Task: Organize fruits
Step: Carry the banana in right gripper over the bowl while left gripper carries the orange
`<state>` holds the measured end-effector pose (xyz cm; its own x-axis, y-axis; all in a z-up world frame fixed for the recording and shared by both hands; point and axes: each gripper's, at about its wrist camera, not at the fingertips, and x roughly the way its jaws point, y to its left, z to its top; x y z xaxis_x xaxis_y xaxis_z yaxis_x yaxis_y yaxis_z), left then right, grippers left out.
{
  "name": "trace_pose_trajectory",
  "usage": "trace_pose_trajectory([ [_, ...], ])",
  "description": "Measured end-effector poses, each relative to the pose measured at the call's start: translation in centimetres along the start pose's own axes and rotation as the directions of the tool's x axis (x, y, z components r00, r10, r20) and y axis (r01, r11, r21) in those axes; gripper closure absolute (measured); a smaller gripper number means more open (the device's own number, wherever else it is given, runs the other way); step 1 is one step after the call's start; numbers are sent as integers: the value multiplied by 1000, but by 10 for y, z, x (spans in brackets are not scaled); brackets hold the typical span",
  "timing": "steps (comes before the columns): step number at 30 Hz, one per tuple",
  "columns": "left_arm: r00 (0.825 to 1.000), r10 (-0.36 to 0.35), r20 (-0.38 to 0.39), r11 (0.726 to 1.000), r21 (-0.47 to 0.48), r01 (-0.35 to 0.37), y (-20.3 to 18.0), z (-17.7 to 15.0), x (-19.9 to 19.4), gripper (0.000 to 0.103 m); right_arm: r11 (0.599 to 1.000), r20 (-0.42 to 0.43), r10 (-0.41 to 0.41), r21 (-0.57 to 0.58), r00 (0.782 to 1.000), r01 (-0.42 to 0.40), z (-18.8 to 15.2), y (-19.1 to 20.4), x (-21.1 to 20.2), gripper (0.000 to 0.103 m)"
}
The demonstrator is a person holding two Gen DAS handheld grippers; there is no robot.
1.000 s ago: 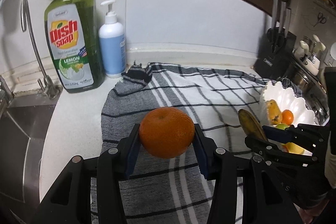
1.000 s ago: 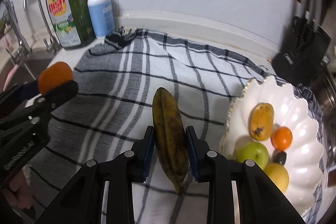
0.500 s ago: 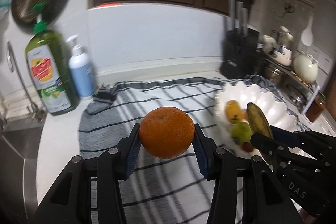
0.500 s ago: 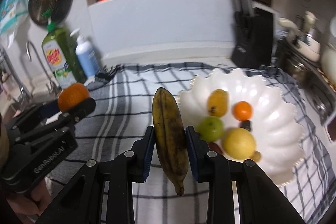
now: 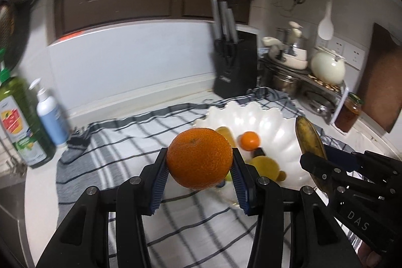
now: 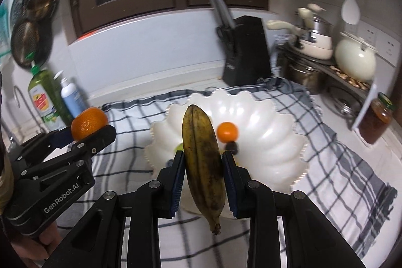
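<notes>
Both grippers were carrying fruit toward the white scalloped bowl (image 6: 271, 137), which sat on a checked cloth (image 6: 339, 162) spread over the counter. The left gripper (image 5: 199, 176) was clamped on a big orange (image 5: 199, 158), its blue pads pressing the fruit's widest part from either side — a grip across the middle, I'd say, so the round thing couldn't roll out. The right gripper (image 6: 203, 178) was closed on a dark, overripe banana (image 6: 203, 167), held about midway with the stem end hanging below the pads and the tip rising over the bowl's near rim. That hold looked balanced, though soft fruit like that could bruise.

In the bowl lay a small tangerine (image 6: 227, 131) and some yellow and green fruit, partly hidden. Neither load was yet over open space in the bowl — both seemed to need a little more carry before release. A knife block (image 6: 247, 52) stood behind, well clear.
</notes>
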<state>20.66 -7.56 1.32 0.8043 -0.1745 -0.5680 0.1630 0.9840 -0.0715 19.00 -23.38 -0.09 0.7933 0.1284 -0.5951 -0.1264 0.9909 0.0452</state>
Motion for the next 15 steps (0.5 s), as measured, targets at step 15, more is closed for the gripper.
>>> trace_pose_trajectory([
  [15, 992, -121, -37, 986, 109, 125, -47, 17, 62, 56, 988, -14, -91, 124, 996, 92, 0, -59, 28, 72],
])
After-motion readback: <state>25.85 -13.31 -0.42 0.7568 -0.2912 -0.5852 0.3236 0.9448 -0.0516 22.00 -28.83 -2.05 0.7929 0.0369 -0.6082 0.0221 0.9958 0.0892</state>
